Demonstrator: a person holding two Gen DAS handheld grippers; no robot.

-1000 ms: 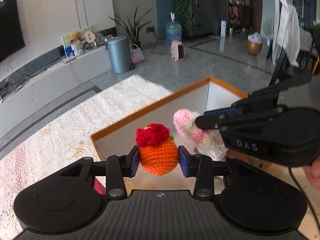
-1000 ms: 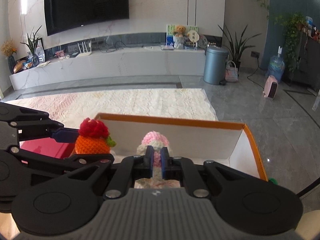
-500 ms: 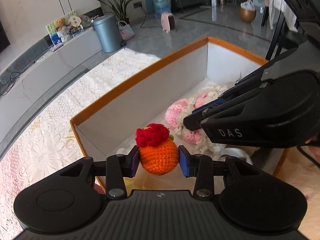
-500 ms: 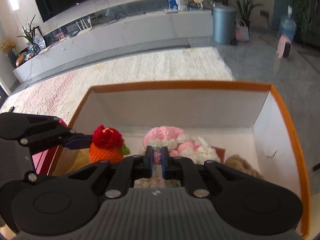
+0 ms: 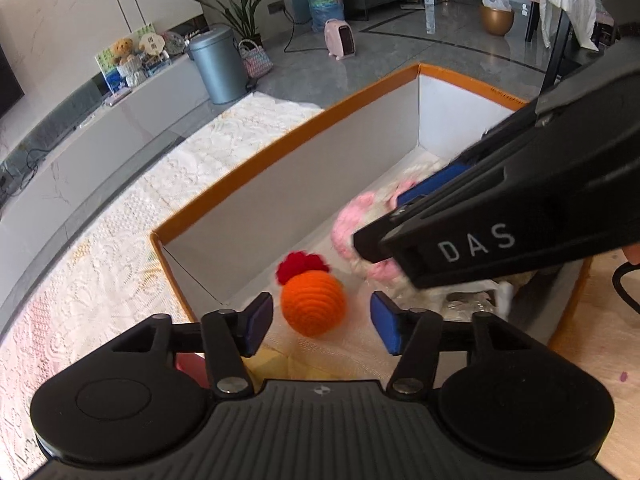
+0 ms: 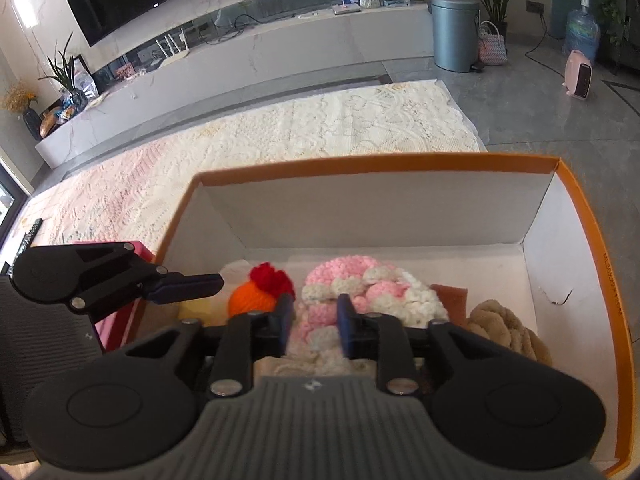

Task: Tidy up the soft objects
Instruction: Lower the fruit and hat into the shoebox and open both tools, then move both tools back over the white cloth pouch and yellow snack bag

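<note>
1. Orange-rimmed white box point(image 6: 576, 264), open-topped, taken as landmark; just beyond its far wall, pale lace rug point(image 6: 320, 128).
2. Inside box, toward its middle: pink-and-cream knitted piece point(image 6: 360, 284) lying on the floor, blurred in the left wrist view point(image 5: 352, 220).
3. In box's right corner, just beside the knitted piece: tan plush bundle point(image 6: 504, 328).
4. Over box's near-left end: left gripper point(image 5: 320, 322), jaws opening, pads clear of everything; nothing grasped.
5. Over box's middle: right gripper point(image 6: 312, 324), jaws opening astride the pink-and-cream piece; pads seemingly off the yarn, contact hard to judge.
6. Near box's left wall: orange crochet ball with red tuft point(image 5: 313, 302), free between the left pads, touching neither; also seen from the right wrist point(image 6: 256, 294), just left of the pink piece.
</note>
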